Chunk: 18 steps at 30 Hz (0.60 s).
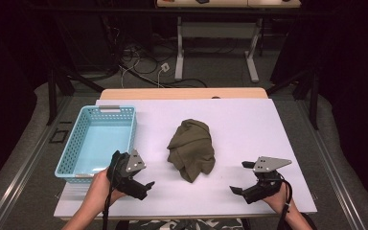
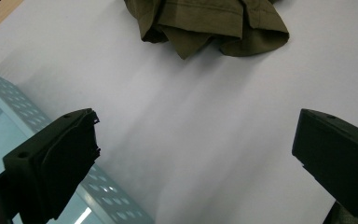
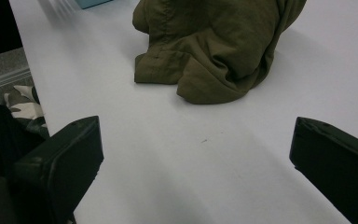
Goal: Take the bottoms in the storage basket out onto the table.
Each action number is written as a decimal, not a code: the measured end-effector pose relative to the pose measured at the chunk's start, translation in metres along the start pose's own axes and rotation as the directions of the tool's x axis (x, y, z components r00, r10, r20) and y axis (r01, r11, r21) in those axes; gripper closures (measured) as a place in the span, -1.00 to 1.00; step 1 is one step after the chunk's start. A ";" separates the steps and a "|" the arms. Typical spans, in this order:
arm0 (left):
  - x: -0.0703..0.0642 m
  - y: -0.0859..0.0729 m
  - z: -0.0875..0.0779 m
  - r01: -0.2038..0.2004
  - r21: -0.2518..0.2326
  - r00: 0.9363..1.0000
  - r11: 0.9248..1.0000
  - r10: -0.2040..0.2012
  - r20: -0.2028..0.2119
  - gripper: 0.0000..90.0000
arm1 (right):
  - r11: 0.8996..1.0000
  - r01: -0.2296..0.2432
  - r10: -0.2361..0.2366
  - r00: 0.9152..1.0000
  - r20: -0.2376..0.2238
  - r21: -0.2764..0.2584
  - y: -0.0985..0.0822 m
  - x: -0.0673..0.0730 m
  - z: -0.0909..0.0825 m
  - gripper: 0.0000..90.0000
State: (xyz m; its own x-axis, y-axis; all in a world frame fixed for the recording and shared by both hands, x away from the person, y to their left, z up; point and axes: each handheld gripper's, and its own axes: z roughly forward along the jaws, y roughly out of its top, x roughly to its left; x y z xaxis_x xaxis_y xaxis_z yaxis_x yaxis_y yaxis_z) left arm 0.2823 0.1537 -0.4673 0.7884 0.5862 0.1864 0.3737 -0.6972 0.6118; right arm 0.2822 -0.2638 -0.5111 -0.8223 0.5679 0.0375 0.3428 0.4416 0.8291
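A crumpled olive-green garment (image 1: 192, 148) lies in a heap at the middle of the white table top (image 1: 249, 124). It also shows at the top of the left gripper view as the garment (image 2: 209, 21) and ahead in the right gripper view as the garment (image 3: 214, 46). My left gripper (image 1: 143, 187) rests near the front edge, left of the cloth, jaws wide apart and empty. My right gripper (image 1: 242, 179) sits at the front right, also open with nothing between its jaws. Both point toward the garment, a short way off it.
A light blue perforated plastic basket (image 1: 97, 139) stands on the table's left side, just behind my left gripper; its rim (image 2: 9, 100) crosses the left gripper view. Bare table lies right of the garment. Desk legs and cables sit on the floor beyond.
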 end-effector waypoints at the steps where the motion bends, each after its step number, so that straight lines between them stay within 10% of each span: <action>1: -0.001 -0.001 -0.001 0.004 -0.002 1.000 1.000 -0.004 -0.002 -1.00 | 1.000 0.000 0.000 1.000 0.000 0.000 0.000 0.000 0.000 -0.94; 18: -0.008 -0.022 -0.014 0.048 -0.037 0.998 0.998 -0.049 -0.028 -1.00 | 1.000 0.000 0.000 1.000 -0.001 0.000 0.000 0.000 0.000 -0.94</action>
State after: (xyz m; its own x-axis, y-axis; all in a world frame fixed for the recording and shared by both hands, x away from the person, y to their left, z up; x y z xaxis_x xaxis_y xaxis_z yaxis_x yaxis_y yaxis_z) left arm 0.2612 0.1700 -0.4713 0.7551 0.6311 0.1774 0.3931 -0.6524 0.6479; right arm 0.2821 -0.2637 -0.5111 -0.8225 0.5675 0.0379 0.3427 0.4412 0.8294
